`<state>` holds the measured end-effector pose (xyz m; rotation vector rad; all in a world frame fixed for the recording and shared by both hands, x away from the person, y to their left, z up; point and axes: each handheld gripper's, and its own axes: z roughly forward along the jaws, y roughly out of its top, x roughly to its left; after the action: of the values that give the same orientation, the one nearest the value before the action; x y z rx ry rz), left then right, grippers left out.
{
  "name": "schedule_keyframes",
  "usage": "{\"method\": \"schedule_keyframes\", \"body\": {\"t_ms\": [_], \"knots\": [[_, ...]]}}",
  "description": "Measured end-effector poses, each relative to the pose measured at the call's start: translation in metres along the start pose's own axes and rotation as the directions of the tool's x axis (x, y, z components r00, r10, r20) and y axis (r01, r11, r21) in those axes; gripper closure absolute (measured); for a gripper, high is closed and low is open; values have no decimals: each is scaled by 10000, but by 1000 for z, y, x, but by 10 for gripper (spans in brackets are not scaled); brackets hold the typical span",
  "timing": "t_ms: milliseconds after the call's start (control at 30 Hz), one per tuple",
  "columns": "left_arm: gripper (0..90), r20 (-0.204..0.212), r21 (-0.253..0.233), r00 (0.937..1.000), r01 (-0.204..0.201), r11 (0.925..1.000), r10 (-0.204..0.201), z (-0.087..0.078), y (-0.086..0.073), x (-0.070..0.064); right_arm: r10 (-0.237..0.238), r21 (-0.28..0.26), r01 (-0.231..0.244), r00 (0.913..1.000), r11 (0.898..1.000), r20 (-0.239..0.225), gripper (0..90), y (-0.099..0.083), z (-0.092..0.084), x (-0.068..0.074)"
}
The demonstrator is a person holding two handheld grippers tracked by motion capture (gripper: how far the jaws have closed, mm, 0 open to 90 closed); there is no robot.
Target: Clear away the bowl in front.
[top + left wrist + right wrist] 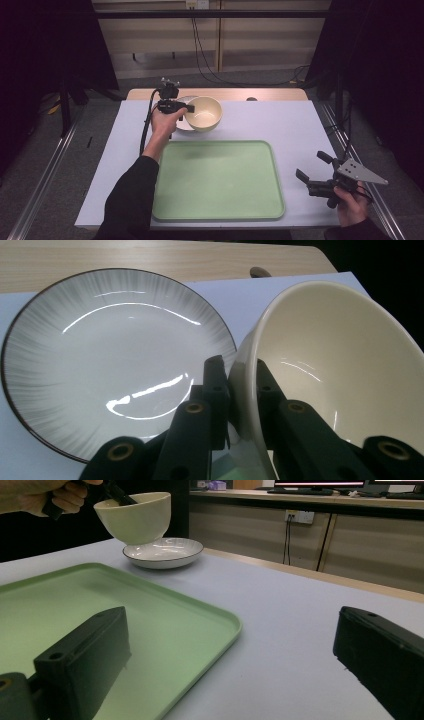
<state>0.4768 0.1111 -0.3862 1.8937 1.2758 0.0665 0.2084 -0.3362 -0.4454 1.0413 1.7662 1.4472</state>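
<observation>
The left gripper (235,390) pinched the bowl (204,113) by its rim, lifted above the plate (163,552) near the desk's far edge (glazed, slippery, breakable); the right gripper (316,172) hung wide open, empty

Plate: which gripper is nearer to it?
Left. The left gripper holds the bowl by its rim just above the plate; the right gripper waits open beyond the tray's right edge.

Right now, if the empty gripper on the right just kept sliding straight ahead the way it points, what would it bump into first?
Probably the green tray. The right gripper is open and aims toward the tray's near right edge. Depth is hard to judge.
</observation>
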Motion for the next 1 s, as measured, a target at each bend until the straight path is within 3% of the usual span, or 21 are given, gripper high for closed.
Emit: {"method": "schedule_keyframes", "body": {"t_ms": [400, 1000], "knots": [[819, 548, 246, 9972, -516, 9984, 501, 4, -4, -19, 7, 44, -6, 10000, 10000, -80, 12, 0, 0, 0], [818, 1147, 616, 9915, -693, 9957, 620, 27, -11, -52, -19, 11, 19, 9999, 10000, -99, 12, 0, 0, 0]]}}
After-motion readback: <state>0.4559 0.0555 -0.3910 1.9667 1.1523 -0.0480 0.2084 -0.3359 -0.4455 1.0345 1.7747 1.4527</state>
